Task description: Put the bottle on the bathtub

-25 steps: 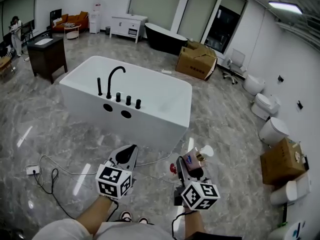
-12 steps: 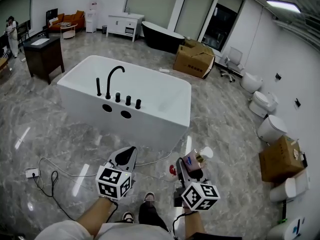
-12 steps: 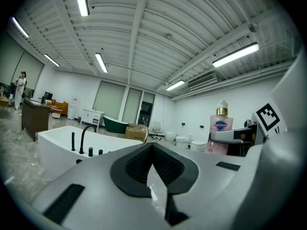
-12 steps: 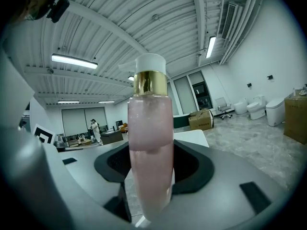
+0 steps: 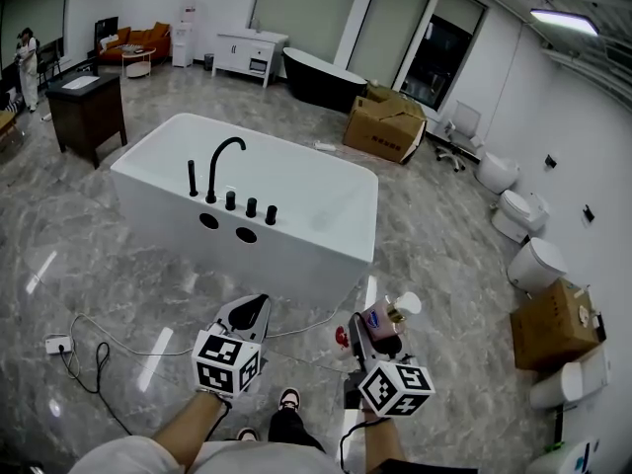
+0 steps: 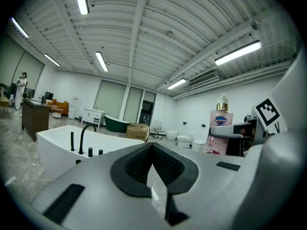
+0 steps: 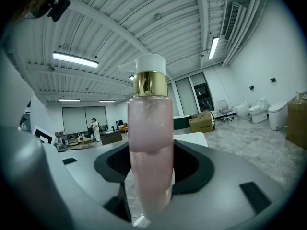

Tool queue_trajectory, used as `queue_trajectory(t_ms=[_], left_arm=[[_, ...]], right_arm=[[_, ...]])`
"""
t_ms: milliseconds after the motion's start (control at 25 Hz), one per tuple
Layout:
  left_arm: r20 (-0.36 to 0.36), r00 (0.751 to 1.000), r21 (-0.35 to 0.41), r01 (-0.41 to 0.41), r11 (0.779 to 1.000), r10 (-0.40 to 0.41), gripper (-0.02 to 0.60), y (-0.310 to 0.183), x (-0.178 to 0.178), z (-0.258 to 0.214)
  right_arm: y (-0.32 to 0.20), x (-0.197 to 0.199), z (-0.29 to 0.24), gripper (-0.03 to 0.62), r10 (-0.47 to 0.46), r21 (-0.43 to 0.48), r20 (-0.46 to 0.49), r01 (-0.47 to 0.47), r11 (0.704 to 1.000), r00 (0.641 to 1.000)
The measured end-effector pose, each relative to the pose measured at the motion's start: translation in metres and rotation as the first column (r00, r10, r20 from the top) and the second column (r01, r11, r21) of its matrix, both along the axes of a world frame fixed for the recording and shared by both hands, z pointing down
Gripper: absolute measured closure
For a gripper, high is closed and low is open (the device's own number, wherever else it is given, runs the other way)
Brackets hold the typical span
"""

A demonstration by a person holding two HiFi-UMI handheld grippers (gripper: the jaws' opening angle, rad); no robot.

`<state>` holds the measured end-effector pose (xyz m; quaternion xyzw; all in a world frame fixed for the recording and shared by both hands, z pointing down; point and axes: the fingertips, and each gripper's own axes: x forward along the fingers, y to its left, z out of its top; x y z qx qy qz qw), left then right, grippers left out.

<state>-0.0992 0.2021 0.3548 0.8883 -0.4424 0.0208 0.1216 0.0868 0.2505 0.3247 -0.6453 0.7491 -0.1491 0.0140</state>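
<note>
A pink pump bottle (image 7: 149, 143) with a gold collar and white pump stands upright between the jaws of my right gripper (image 7: 149, 195), which is shut on it. The head view has that bottle (image 5: 383, 318) low and right of centre, held by the right gripper (image 5: 375, 332). My left gripper (image 5: 245, 314) is beside it on the left, shut and holding nothing; its own view has its jaws (image 6: 152, 186) closed together. The white freestanding bathtub (image 5: 326, 255) with a black faucet (image 5: 223, 164) stands ahead on the marble floor, a step away from both grippers.
A cable (image 5: 99, 342) and socket (image 5: 53, 344) lie on the floor at the left. Cardboard boxes (image 5: 387, 118) sit behind the tub and at the right (image 5: 555, 322). Toilets (image 5: 533, 261) line the right wall. A dark cabinet (image 5: 87, 109) stands far left, a black tub (image 5: 322, 79) at the back.
The view has drifted slightly toward the tub. A foot has come into view between my grippers at the bottom. Both grippers keep their hold and position.
</note>
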Motion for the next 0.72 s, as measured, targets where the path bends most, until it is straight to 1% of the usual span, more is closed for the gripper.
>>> queue_trajectory(t_ms=[280,720], left_arm=[[0.006,1.000,-0.007,0.006,1.000,-0.006,0.578,-0.027,0.016,0.002],[0.014,1.000,-0.010,0.026,1.000,-0.026,0.578,-0.083,0.051,0.008]], right_arm=[[-0.026,0.020,0.006,0.353,0.004,-0.016,0.011,-0.004,1.000,1.000],[-0.087,0.058,0.010,0.353,-0.012,-0.020,0.006,0.012,1.000,1.000]])
